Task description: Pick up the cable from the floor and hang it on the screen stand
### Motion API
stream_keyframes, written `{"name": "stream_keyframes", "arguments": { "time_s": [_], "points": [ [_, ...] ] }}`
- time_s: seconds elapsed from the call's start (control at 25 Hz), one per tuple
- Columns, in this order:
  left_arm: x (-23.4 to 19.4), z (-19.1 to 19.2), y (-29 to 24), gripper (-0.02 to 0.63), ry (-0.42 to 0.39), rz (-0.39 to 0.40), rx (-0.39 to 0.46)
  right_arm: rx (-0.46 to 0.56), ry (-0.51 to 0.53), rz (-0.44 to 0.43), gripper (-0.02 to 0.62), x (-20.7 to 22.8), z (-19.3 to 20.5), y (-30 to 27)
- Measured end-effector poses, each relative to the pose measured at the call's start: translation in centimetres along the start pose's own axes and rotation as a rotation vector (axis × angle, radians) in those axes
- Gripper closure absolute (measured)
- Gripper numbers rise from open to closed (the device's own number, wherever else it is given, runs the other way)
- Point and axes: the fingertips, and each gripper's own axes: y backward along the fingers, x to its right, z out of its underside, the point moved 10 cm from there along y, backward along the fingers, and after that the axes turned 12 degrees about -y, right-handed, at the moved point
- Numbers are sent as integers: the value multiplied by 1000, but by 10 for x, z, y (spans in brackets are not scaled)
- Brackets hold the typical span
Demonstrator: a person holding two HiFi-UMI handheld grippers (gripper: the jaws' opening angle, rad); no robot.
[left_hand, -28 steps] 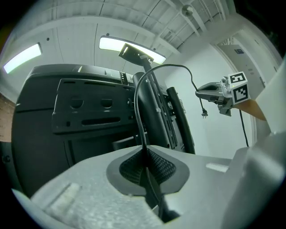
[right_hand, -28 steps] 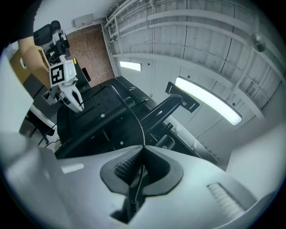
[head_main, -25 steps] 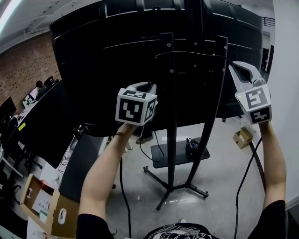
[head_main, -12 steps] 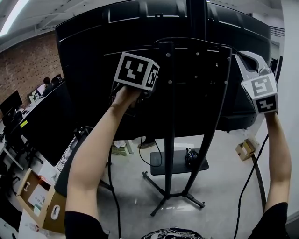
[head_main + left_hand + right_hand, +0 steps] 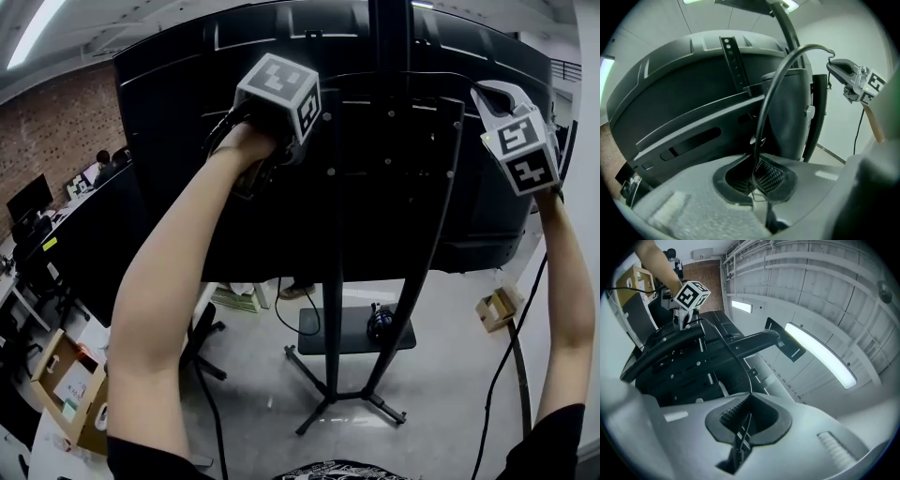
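Observation:
A thin black cable (image 5: 765, 108) rises from my left gripper (image 5: 754, 180), arcs over the screen's back and runs to my right gripper (image 5: 855, 82). The left jaws are closing on it, pads pressing the cable. In the right gripper view the cable (image 5: 723, 344) leaves my right gripper (image 5: 740, 427), which is shut on it. In the head view both hands are raised to the top of the black screen stand (image 5: 333, 281). The left marker cube (image 5: 278, 89) is by the centre post and the right gripper (image 5: 480, 92) by the right post. Loose cable (image 5: 506, 375) hangs toward the floor.
The stand's legs and a black base plate (image 5: 328, 333) with a dark object on it sit on the grey floor. A small cardboard box (image 5: 497, 307) lies at the right, larger boxes (image 5: 70, 394) at the left. Desks with monitors (image 5: 28, 202) line the brick wall.
Both grippers have risen, the left one from mid-screen height to the top of the stand. The cable between them went up with them.

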Motion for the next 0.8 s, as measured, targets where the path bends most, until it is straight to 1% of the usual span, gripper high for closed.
{"name": "stream_keyframes", "arguments": {
  "time_s": [0.08,0.16,0.32,0.4,0.44,0.52,0.64,0.72,0.8],
  "points": [
    [-2,-3,-5,597,37,29,-88,-23,2,-15,583,4,4,-11],
    [-5,-5,-7,597,71,46,-136,-42,-2,-33,583,7,9,-22],
    [-12,-4,-5,597,124,48,-189,-88,21,-91,583,7,16,-39],
    [-13,-5,-2,595,124,32,-206,-123,18,-121,583,6,16,-43],
    [-11,-4,-1,595,112,21,-202,-140,12,-134,583,6,16,-44],
    [-6,-3,0,594,59,-11,-168,-160,5,-156,583,3,18,-44],
    [1,1,2,594,-52,-75,-77,-170,3,-178,583,-2,24,-43],
    [5,5,6,592,-89,-91,14,-178,-6,-180,583,-6,28,-45],
    [12,13,9,578,-105,-93,127,-181,-32,-179,583,-7,32,-47]
  ]
}}
